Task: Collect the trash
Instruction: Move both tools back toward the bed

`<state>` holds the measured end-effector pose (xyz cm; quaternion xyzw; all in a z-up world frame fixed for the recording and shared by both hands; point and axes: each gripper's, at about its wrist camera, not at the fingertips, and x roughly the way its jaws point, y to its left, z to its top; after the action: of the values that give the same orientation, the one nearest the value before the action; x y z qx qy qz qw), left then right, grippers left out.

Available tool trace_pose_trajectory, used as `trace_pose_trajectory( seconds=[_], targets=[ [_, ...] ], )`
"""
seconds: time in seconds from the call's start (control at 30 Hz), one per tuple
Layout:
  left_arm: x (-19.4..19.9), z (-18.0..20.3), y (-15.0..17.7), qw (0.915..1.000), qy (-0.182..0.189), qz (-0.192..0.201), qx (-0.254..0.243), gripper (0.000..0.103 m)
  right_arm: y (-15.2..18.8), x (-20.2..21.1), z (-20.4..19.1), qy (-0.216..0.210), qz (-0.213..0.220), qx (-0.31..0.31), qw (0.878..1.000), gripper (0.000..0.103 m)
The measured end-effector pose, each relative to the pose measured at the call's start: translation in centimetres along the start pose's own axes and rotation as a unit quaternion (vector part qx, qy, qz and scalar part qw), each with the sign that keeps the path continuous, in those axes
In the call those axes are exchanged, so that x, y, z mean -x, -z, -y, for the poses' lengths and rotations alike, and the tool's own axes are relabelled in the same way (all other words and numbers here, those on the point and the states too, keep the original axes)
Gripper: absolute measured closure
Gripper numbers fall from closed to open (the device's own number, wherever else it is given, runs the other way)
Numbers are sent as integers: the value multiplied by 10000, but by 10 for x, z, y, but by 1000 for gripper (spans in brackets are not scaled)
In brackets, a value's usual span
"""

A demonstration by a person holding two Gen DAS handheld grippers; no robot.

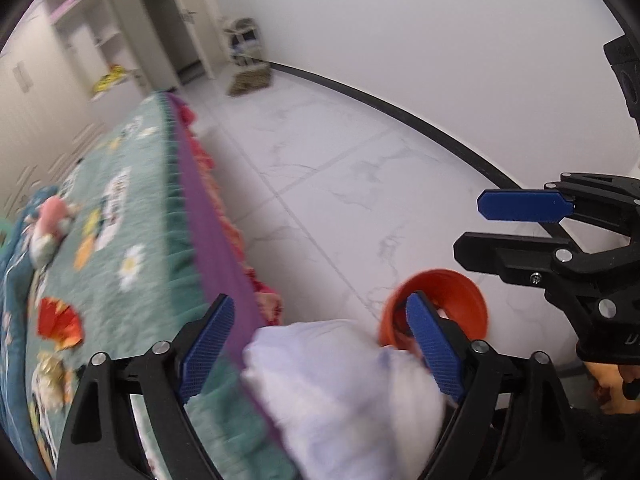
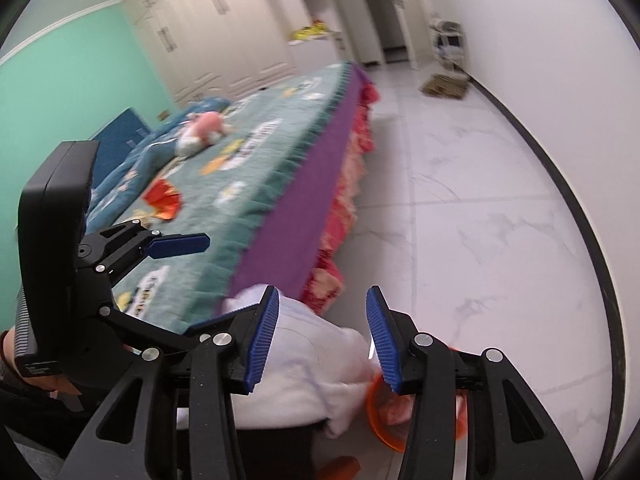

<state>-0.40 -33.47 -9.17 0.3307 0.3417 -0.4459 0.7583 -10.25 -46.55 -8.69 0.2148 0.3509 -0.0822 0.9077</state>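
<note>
**Both tongs empty above the bin, red wrapper left on the bed**

In the left wrist view, starting at the left edge, I see the bed (image 1: 132, 216) with its green patterned cover, and on it a crumpled red wrapper (image 1: 60, 322) at lower left, with a pink soft toy (image 1: 50, 226) above it. This wrapper reads to me as the trash to fetch next. At the bottom centre my left tongs (image 1: 320, 344) stand released, wide apart, nothing pressed between the pads; a white padded bundle (image 1: 336, 392) lies below them, blurred, and I cannot tell what it is. Just right of it is the orange bin (image 1: 444, 300), on the white floor (image 1: 360, 184). Further right the right tongs (image 1: 472, 224) come in sideways, parted and empty.

To do this step well, I would swing one pair of tongs back over the cover, come down on the wrapper from above with the pads either side of its raised crumple, and avoid pinching the fabric underneath.

The right wrist view shows the wrapper (image 2: 162, 200) sitting well apart from the bed's purple edge, near the middle of the cover, which the left view flattens. It also shows pinkish scraps already inside the bin (image 2: 376, 420), hidden in the left view. Only the left view shows the bin's full round rim.
</note>
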Motion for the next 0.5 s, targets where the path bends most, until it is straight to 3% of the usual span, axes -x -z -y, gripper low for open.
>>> trace_pose_trajectory(
  seconds=[0.27, 0.5],
  targets=[
    [31, -69, 37, 9952, -555, 31, 801, 16, -34, -37, -92, -684, -118, 817, 9942, 54],
    [51, -137, 82, 9823, -999, -84, 1580, 16, -51, -77, -181, -1207, -307, 1536, 9802, 52]
  ],
)
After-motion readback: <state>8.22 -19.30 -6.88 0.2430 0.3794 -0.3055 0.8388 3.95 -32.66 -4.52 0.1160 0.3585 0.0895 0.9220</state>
